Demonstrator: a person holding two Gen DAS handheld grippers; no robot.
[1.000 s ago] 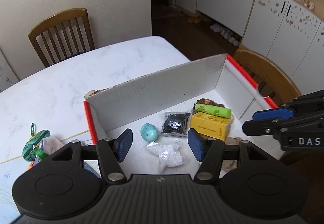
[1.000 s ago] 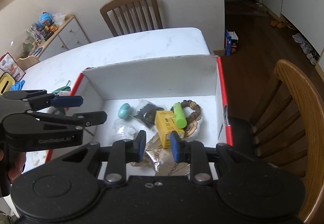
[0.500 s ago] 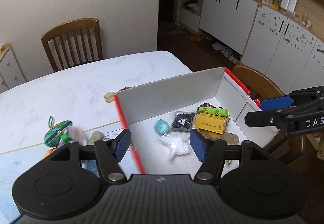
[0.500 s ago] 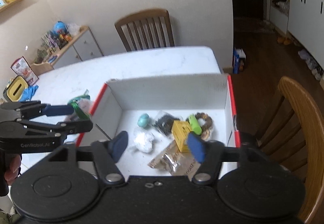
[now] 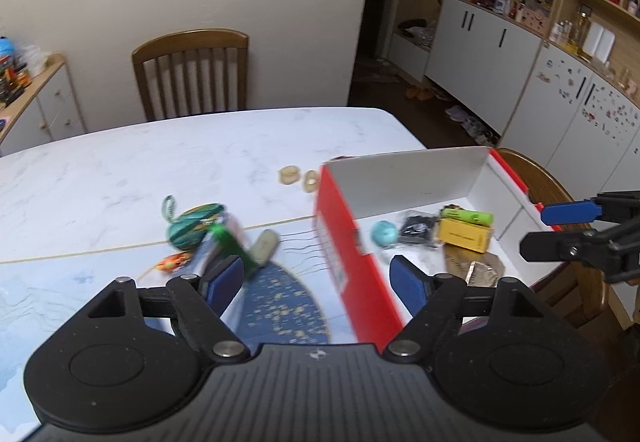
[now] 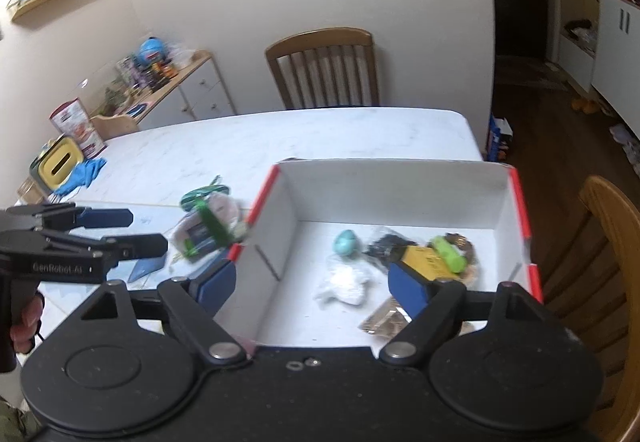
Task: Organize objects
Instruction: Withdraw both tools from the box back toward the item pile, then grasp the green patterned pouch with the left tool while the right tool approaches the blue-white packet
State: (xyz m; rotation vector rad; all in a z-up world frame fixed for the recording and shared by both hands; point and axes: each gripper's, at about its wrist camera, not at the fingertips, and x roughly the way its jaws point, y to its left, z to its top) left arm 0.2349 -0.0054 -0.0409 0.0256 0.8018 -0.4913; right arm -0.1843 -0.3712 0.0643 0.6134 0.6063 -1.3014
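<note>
Marble table (image 5: pixel 120 178) carries the work. Left gripper (image 5: pixel 318 278), jaws apart and empty, has swung left off the box (image 5: pixel 352 242) toward loose clutter (image 5: pixel 208 234). Right gripper (image 6: pixel 312 282) has opened wide over the box; items (image 6: pixel 424 254) inside. Sorting continues with the clutter outside.

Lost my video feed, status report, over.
Both grippers open, empty: left gripper, right gripper. Red box holds teal ball, yellow carton. Watermelon pouch outside on table. Nothing blocking.
</note>
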